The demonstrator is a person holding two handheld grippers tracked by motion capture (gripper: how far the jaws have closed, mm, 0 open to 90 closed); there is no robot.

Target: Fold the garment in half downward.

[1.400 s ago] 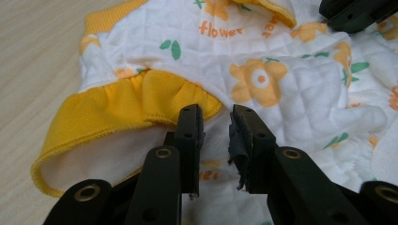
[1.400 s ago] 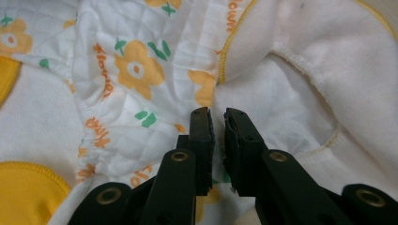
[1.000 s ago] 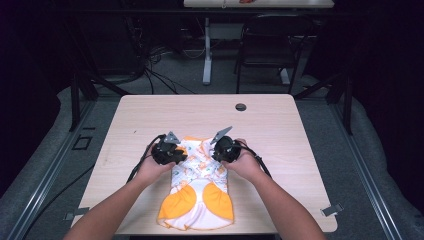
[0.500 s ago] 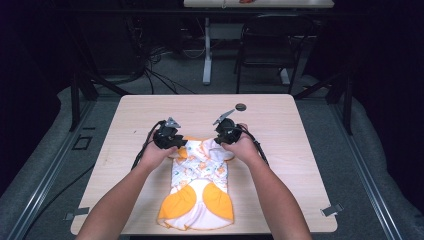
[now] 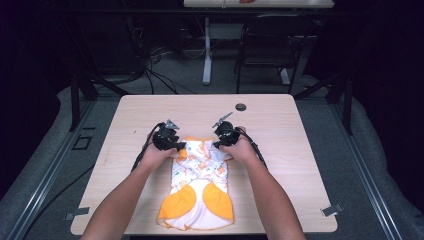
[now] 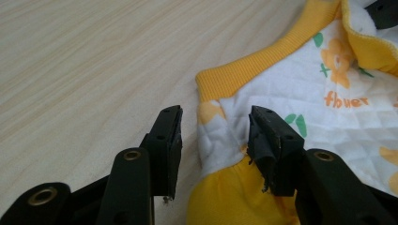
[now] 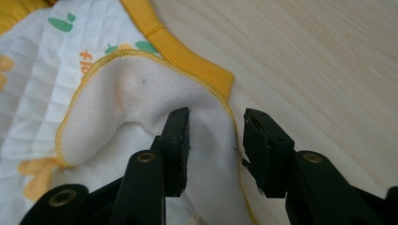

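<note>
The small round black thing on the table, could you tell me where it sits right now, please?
In the high view, the round black thing sits near the table's far edge, right of centre, beyond the right gripper.

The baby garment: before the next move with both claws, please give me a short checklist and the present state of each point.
1. Left claw open, with the edge of the baby garment between its jaws: ok.
2. Right claw open, fabric between its jaws: ok.
3. Both claws at the far end of the garment, one on each side: ok.
4. Garment lying flat: not ok, a flap at the right claw is turned over and shows the white lining.
5. Garment fully on the wooden table: ok.
6. Small dark round thing away from the garment: ok.
</note>
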